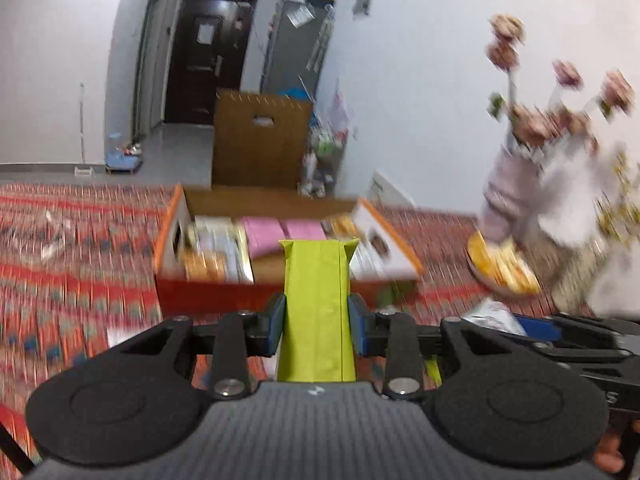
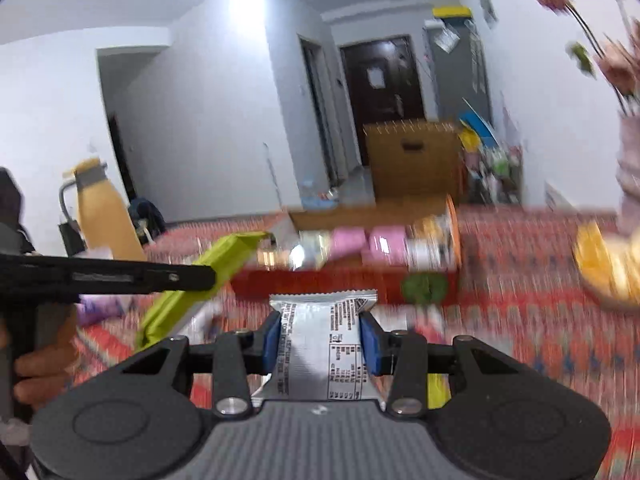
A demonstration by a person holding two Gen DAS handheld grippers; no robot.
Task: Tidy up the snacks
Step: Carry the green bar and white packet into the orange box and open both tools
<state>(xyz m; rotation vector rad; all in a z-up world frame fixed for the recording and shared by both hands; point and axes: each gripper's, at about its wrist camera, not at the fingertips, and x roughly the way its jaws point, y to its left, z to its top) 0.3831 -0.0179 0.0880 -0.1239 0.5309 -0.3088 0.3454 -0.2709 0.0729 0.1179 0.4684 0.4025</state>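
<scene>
We have the left tongs (image 1: pixel 317 322) clamped on a lime-green packet (image 1: pixel 316 300) and the right tongs (image 2: pixel 320 344) clamped on a silver wrapper (image 2: pixel 320 344), both off the worktop (image 1: pixel 80 240). We judge this the carrying step; next, lower each into the orange box (image 1: pixel 276 296) near the far edge. It already holds pink packs (image 1: pixel 280 232) and blurred yellow ones.

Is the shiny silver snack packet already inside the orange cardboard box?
No, the silver foil snack packet is clamped between the right gripper pads, short of the orange cardboard box.
</scene>
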